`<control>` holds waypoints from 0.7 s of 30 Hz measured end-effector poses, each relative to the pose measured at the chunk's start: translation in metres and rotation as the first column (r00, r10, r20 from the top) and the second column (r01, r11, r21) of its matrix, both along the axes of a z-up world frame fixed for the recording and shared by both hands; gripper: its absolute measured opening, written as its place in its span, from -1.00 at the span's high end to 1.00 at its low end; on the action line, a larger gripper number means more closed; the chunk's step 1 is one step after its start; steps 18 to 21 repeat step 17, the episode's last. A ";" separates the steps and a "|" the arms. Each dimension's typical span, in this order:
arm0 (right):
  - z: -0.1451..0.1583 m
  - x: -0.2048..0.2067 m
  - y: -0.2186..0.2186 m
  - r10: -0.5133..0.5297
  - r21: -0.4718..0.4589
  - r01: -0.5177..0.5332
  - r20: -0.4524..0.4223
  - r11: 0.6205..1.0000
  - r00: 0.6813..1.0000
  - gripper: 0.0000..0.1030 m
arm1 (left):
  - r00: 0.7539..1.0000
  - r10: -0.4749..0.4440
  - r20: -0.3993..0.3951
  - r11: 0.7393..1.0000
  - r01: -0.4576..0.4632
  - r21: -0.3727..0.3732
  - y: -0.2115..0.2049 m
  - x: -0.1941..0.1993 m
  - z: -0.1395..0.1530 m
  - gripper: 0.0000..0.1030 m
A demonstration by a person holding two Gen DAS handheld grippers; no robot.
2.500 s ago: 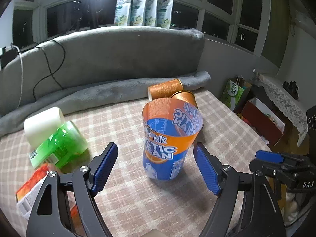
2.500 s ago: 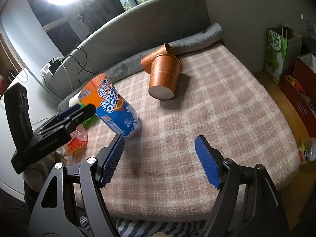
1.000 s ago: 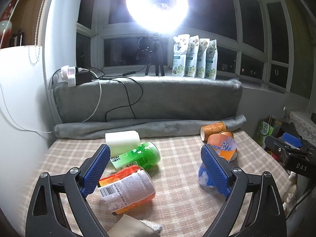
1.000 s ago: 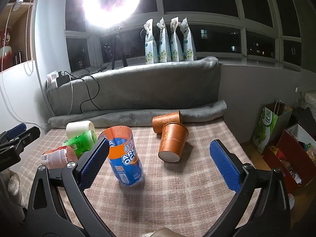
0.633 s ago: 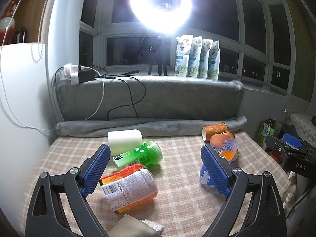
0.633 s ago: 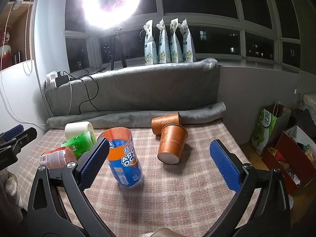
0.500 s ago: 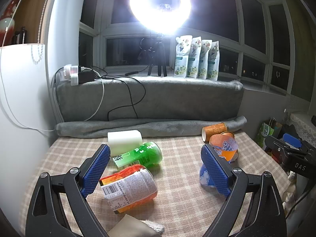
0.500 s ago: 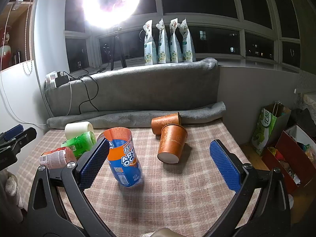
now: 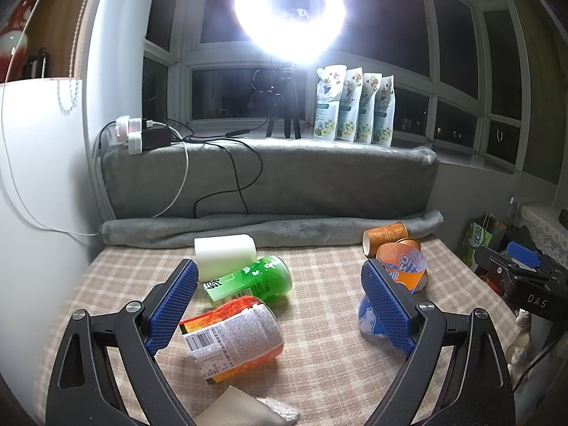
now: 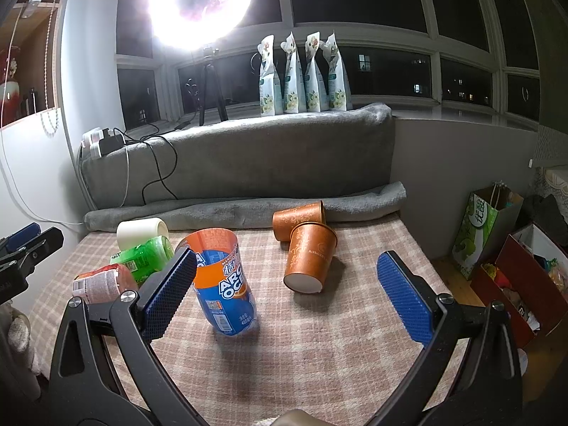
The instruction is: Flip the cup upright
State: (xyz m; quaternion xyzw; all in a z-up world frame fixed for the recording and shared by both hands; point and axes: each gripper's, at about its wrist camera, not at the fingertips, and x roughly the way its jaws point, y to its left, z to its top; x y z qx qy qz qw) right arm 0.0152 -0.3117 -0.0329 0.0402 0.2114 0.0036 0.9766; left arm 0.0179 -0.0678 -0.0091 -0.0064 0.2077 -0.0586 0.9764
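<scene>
The blue and orange cup [image 10: 223, 284] stands mouth-up on the checked desk [image 10: 355, 337], leaning a little, so the flip looks done for that one. Take it as your landmark. Just behind and to the right of it lie two brown cups: one [image 10: 310, 259] tipped over with its base toward you, the other [image 10: 298, 220] on its side beyond it, against the grey rolled blanket [image 10: 248, 209]. To the left of the blue cup lie a green cup [image 9: 254, 278], a white cup [image 9: 224, 255] and a red-orange cup [image 9: 232, 337], all on their sides.

Your left hand-held gripper [image 9: 280, 305] is open and empty, and so is your right hand-held gripper [image 10: 287, 298]; both hang back from the desk.

If you go on to another cup, the nearer brown one seems the easiest for the right hand. Come in across its side wall near the middle, squeeze lightly since paper crushes, and roll the wrist until the base faces down before you let go. Set it well apart from the blue cup, which looks easy to knock over.

Compared with two and a half seconds ago, both hands have pulled far back: the left hand-held gripper then framed the blue cup closely. In the last second almost nothing has moved.
</scene>
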 end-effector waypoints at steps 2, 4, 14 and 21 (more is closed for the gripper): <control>0.000 0.000 0.000 0.001 0.001 -0.001 -0.001 1.000 1.000 -1.00 | 1.000 0.002 0.001 1.000 -0.002 0.000 0.001 0.000 0.000 -0.81; 0.000 0.001 0.000 0.001 0.000 -0.001 0.000 1.000 1.000 -1.00 | 1.000 0.003 0.002 1.000 -0.003 -0.001 0.002 -0.001 0.001 -0.81; -0.004 0.001 0.001 0.003 -0.004 -0.003 -0.004 1.000 1.000 -1.00 | 1.000 0.008 0.017 1.000 -0.008 0.006 0.003 -0.002 0.004 -0.81; -0.003 0.001 0.001 0.002 -0.005 -0.002 -0.005 1.000 1.000 -1.00 | 1.000 0.007 0.018 1.000 -0.007 0.004 0.003 -0.002 0.005 -0.81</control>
